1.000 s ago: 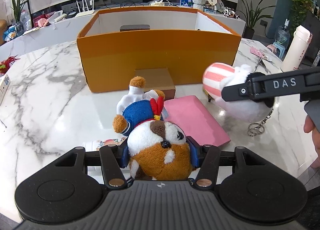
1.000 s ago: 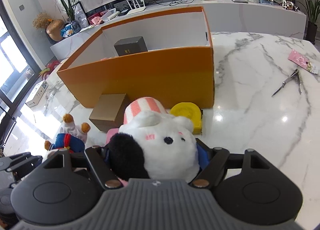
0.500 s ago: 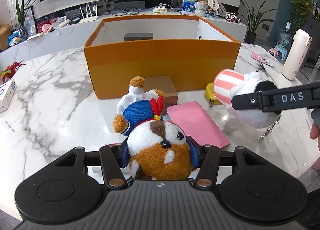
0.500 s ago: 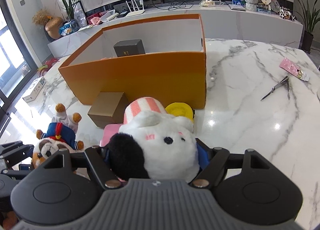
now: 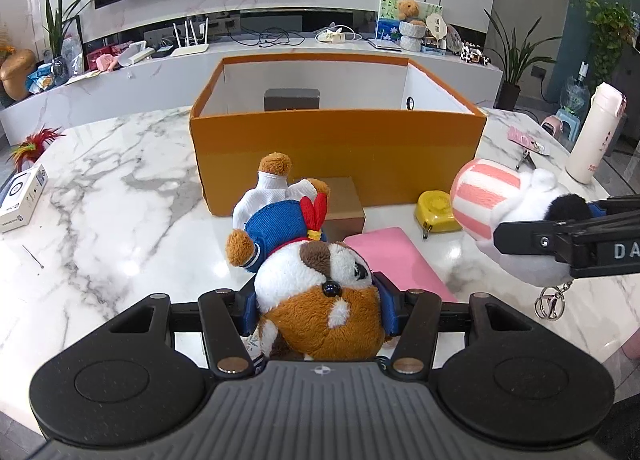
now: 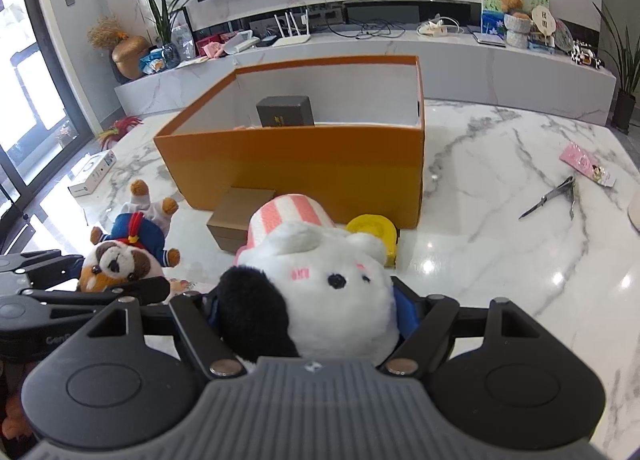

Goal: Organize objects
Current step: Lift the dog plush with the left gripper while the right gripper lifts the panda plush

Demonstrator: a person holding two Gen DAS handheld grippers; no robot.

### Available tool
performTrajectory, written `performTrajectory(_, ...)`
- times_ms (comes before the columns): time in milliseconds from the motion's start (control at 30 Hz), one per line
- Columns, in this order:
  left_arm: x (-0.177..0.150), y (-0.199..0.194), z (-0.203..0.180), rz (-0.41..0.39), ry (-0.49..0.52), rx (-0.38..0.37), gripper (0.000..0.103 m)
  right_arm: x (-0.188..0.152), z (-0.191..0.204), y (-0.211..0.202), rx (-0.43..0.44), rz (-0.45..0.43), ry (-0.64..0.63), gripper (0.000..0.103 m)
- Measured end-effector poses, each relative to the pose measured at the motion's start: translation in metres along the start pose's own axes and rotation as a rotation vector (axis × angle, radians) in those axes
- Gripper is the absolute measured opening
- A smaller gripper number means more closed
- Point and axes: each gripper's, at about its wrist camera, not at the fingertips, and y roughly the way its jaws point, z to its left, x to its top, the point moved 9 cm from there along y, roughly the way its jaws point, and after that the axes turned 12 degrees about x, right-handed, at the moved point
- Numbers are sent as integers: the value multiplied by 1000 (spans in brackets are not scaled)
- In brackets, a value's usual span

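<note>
My left gripper (image 5: 316,308) is shut on a brown and white plush dog (image 5: 316,296) in a blue sailor top, held above the marble table. It also shows in the right wrist view (image 6: 124,256). My right gripper (image 6: 308,312) is shut on a white plush (image 6: 320,284) with a black ear and a pink striped hat; it also shows in the left wrist view (image 5: 516,219). An open orange box (image 5: 336,147) stands ahead of both, with a dark grey box (image 6: 285,111) inside.
A brown carton (image 6: 240,215), a yellow tape measure (image 5: 436,205) and a pink pad (image 5: 394,260) lie in front of the orange box. A white flask (image 5: 596,135) stands at right. Nail clippers (image 6: 552,199) and a pink packet (image 6: 586,163) lie right. A white carton (image 5: 22,199) lies left.
Both grippers have risen and drawn back with their plush toys held; the orange box now looks lower and farther, and its inside shows more.
</note>
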Motion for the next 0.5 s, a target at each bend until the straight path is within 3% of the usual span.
performTrajectory(267, 23, -21, -1, -55, -22, -21, 64, 15, 11, -25, 14, -66, -22, 77)
performTrajectory(500, 85, -38, 5, -149, -58, -19, 64, 67, 20, -55, 16, -189, -36, 77)
